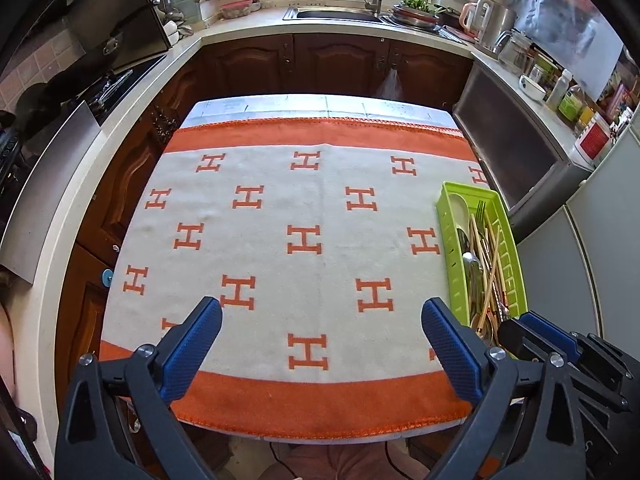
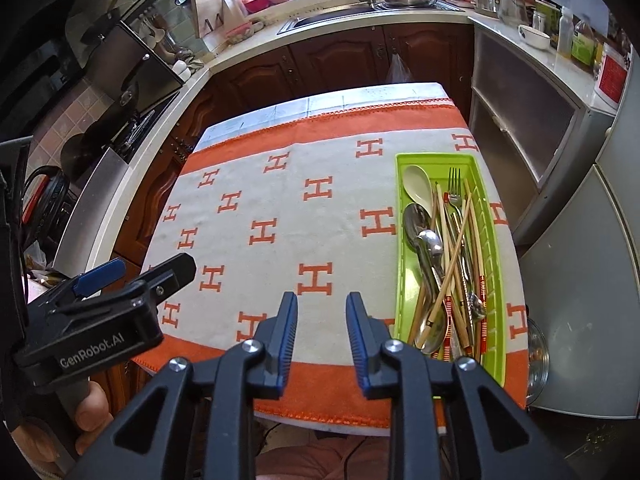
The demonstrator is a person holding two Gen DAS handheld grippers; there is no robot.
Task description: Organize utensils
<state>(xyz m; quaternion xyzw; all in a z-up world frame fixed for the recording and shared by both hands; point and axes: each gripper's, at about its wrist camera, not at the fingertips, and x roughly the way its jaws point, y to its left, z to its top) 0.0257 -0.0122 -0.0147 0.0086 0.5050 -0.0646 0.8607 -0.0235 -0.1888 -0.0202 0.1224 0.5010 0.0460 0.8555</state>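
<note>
A lime green utensil tray (image 2: 401, 240) (image 1: 445, 216) lies along the right side of the table. It holds a white spoon (image 2: 418, 188), metal spoons (image 2: 430, 244), a fork (image 2: 454, 192) and several wooden chopsticks (image 2: 460, 240), all lying lengthwise in a loose pile. My left gripper (image 1: 322, 312) hangs above the near middle of the cloth, jaws wide apart with nothing between them. My right gripper (image 2: 322, 304) hovers over the near edge just left of the tray, jaws parted a little and empty. Each gripper shows at the edge of the other's view.
The table wears a white cloth (image 1: 304, 208) with orange H marks and an orange border. Kitchen counters with a sink (image 1: 336, 14) wrap around the far side. A grey cabinet (image 1: 516, 148) stands right of the table. A hand (image 2: 92, 420) holds the left gripper.
</note>
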